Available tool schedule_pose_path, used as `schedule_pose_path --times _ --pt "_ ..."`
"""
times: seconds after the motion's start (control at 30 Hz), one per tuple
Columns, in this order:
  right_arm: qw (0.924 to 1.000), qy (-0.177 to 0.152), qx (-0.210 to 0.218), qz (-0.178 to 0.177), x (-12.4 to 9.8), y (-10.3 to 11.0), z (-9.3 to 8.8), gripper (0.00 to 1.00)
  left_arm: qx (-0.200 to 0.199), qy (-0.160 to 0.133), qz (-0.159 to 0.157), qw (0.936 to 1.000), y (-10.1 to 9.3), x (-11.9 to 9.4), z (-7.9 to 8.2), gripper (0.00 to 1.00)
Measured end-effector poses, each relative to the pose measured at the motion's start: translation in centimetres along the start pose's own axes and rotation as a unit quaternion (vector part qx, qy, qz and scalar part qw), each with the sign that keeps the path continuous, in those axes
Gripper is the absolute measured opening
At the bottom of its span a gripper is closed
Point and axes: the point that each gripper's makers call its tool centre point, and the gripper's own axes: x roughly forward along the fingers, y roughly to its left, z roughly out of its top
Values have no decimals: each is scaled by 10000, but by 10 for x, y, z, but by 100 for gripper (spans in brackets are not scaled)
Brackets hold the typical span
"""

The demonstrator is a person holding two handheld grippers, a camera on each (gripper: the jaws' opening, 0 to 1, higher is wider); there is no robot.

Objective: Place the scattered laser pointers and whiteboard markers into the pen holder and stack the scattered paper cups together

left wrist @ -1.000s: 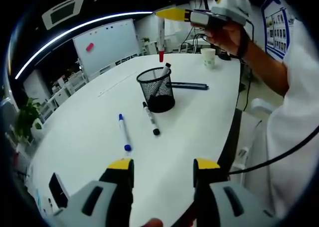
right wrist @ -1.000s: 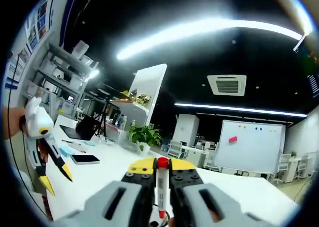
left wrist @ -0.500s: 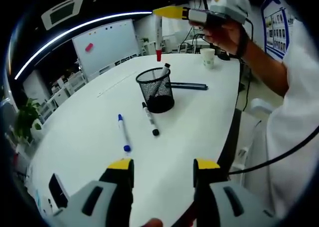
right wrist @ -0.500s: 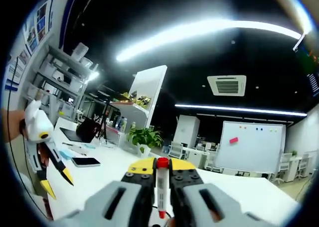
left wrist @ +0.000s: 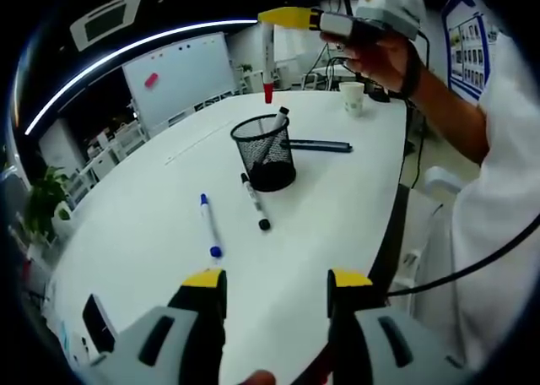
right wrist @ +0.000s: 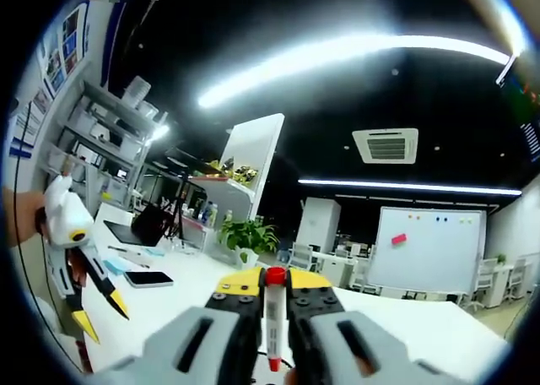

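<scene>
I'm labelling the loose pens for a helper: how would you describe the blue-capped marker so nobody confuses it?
On the white table, find the black mesh pen holder. Two markers lie nearer the left gripper: the blue-capped marker, farther from the holder, has a white barrel, while the black marker beside it is dark-capped.

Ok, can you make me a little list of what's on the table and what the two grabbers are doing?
right gripper: shut on red-capped marker, hanging above the pen holder
pen holder: black mesh, upright, one marker inside
left gripper: open, holding nothing, fingers low over the table
loose on table: blue-capped marker, black marker, dark pointer
paper cup: upright, far end
</scene>
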Motion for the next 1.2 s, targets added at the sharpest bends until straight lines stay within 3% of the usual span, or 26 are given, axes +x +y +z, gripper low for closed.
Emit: schedule_pose_path --times 1.2 --pt "9997 168 77 184 0 9 -12 10 20 20 -14 10000 3 2 1 49"
